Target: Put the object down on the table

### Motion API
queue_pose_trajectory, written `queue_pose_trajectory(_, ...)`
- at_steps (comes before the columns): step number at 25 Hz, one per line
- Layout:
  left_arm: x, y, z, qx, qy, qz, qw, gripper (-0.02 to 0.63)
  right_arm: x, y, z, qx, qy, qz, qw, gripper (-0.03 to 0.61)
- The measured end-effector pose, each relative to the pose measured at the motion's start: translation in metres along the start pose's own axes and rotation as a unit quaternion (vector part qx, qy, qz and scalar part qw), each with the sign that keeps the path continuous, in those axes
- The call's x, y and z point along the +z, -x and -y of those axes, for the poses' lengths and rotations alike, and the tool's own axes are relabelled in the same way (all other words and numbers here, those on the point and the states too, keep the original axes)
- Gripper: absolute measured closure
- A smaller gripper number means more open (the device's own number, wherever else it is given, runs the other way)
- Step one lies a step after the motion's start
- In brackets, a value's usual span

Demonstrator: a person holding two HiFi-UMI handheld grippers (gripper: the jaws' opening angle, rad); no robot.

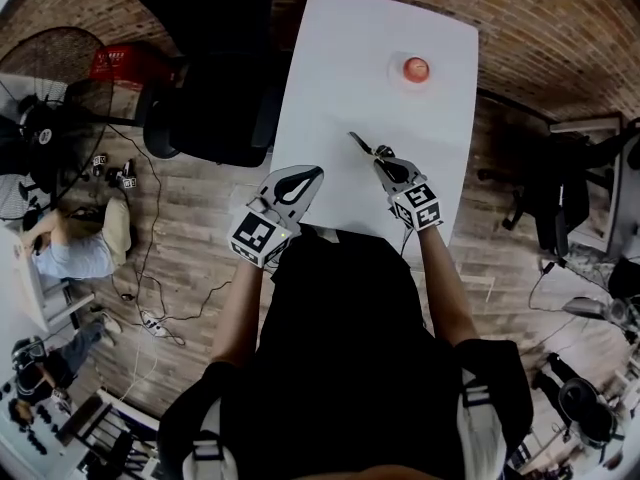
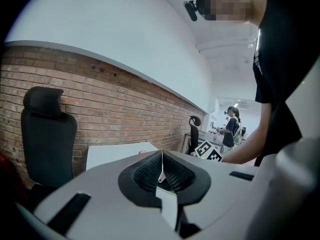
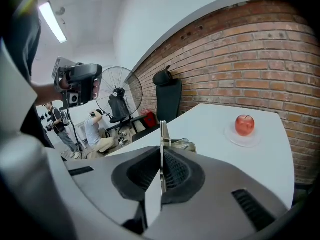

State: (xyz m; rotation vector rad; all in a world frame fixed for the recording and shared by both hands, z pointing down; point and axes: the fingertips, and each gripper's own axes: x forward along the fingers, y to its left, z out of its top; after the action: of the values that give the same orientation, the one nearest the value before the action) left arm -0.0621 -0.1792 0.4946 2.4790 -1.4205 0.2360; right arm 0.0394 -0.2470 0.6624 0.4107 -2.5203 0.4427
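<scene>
The right gripper (image 3: 162, 150) has its jaws pressed together on a thin metal tool (image 3: 163, 132), whose flat edge stands straight up out of the pads. A bulkier metal part sits just beyond the jaw tips. What kind of tool it is cannot be made out here.

The head view gives its outline instead. There the tool (image 1: 358, 143) is a slim dark sliver running out past the tips of the right gripper (image 1: 383, 159), over the near part of the white table (image 1: 340, 68). No view shows whether it touches the tabletop.

The left gripper (image 2: 162, 154) has its jaws closed pad to pad, with nothing clearly between them. In the head view this left gripper (image 1: 305, 178) is at the table's near edge, left of the right jaws.

Well beyond the right jaws and to their right, an apple (image 3: 244, 125) rests on a clear plate (image 3: 243, 140). The left gripper view shows only a sliver of tabletop (image 2: 110, 154).

Farther off, a black chair (image 3: 167, 99) stands by the brick wall (image 3: 240, 64) and a fan (image 3: 117, 91) is left of it. A seated person (image 3: 97, 129) is partly hidden behind the gripper body.
</scene>
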Motion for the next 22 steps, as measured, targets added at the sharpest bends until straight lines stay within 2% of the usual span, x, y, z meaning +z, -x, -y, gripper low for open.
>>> queue_pose_trajectory(15,-0.006,0.002,0.003,0.046,0.006,-0.012,0.9988,0.592,-0.055,-0.026,0.021,0.03,-0.01,-0.071,0.997,0.58)
queue_pose_trajectory(22,-0.01,0.001,0.006,0.061,0.01,-0.015,0.998,0.592,-0.063,-0.036,0.029,0.041,-0.019,-0.077,0.996,0.58)
